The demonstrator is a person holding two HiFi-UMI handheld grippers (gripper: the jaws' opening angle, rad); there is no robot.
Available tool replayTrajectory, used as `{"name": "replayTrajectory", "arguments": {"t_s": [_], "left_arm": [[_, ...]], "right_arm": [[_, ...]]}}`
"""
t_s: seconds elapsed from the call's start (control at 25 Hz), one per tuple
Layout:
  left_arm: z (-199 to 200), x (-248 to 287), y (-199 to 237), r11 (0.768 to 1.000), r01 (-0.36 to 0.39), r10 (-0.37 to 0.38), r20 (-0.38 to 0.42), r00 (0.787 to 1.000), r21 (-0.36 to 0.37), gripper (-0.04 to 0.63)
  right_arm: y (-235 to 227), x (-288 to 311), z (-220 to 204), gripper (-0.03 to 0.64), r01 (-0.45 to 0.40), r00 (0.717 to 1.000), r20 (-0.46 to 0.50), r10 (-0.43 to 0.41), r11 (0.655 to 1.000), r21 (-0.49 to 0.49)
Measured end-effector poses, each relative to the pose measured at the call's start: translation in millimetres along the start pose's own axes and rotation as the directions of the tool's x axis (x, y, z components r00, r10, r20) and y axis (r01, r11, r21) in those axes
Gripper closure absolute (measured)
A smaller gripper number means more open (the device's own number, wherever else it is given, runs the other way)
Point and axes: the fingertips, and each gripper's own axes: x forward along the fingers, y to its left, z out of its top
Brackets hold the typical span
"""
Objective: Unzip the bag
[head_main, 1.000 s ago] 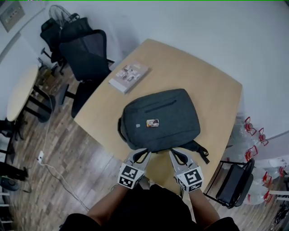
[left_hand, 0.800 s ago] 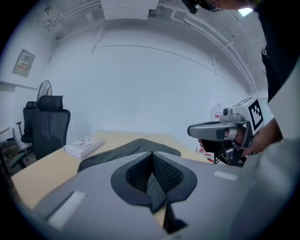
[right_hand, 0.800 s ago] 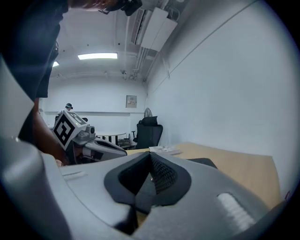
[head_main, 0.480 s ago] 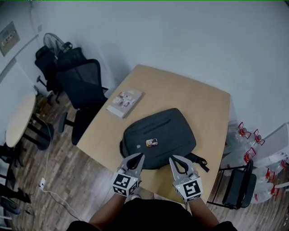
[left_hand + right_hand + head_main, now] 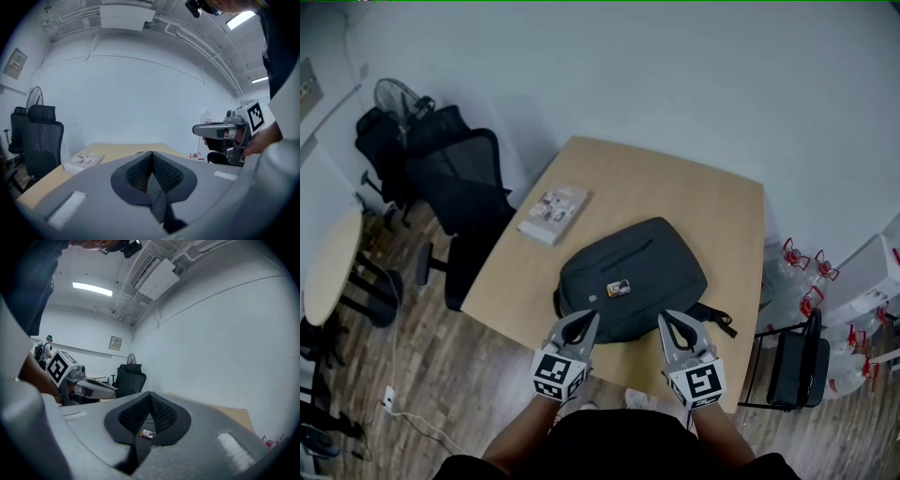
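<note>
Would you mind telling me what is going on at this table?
A person stands at a wooden table with a two-jaw gripper in each hand, in front of a dark grey bag that lies flat on it. The left gripper and the right gripper are both at the bag's near edge, jaws together, with nothing between them. No opening shows in the bag, so the unzipping does not look begun. A booklet lies on the table beyond the bag.
</note>
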Motion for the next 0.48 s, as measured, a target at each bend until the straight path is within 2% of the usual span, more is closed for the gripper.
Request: {"name": "replayTrajectory", "arguments": {"t_s": [0.48], "left_arm": [[-20,-26,-11,0.999,0.024,-0.025,-0.023,0.999,-0.026,0.577]], "right_arm": [[19,-18,-7,0.615,0.032,0.999,-0.042,-0.033,0.999,-0.031]]}}
